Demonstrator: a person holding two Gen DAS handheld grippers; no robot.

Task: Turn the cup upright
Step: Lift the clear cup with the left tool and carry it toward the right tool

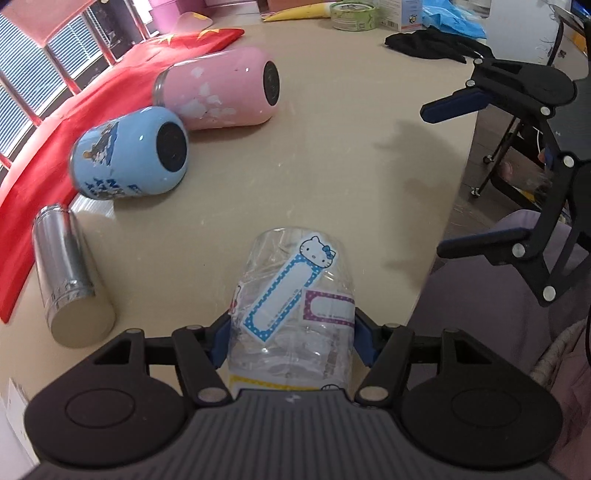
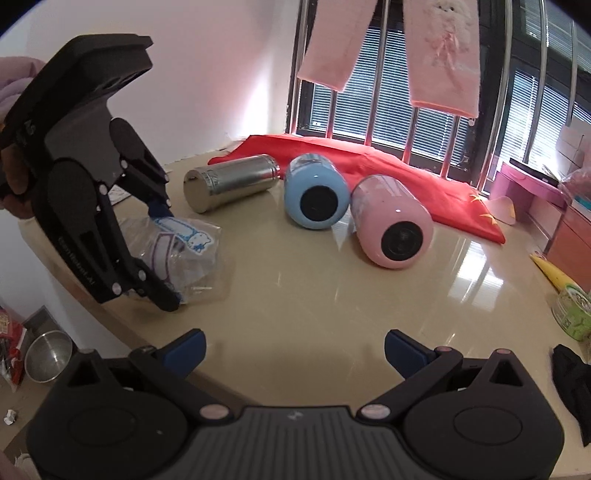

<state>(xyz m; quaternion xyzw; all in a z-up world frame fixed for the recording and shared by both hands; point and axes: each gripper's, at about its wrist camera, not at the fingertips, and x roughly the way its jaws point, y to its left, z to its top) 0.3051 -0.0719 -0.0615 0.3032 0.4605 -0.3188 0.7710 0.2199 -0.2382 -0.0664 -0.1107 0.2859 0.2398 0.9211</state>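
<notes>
Cup (image 1: pixel 291 306), a clear plastic one covered in Hello Kitty name stickers, lay gripped near the front edge of the desk (image 1: pixel 332 155), with the left gripper (image 1: pixel 291 339) clenched on its crumpled sides. In the right wrist view the cup (image 2: pixel 192 254) was tilted, one end low against the desk surface and the other end between the blue pads. It was not yet standing. Which end was the mouth could not be told through the wrinkled plastic. Judged from this, the grasp was made and the turn to upright was left to do, followed by setting the cup down and letting go.

The right gripper (image 2: pixel 293 349) hung over the desk edge with its jaws spread wide and nothing between them; in the left wrist view it (image 1: pixel 439 177) stood off to the side of the cup, well apart from it.

Three other vessels lay on their sides farther back: a silver steel flask (image 1: pixel 70 273), a blue tumbler (image 1: pixel 129 155) and a pink tumbler (image 1: pixel 218 92), the blue and pink ones touching or nearly so. Behind them a red flag (image 1: pixel 55 122) was spread along the window side. A black cloth (image 1: pixel 432 44) and a green tin (image 1: pixel 352 14) sat at the far end.

None of these seemed to block the turn, since bare desk lay ahead of the cup. The likelier trouble looked to be the thin, soft plastic, which could buckle or slip in the grip.
</notes>
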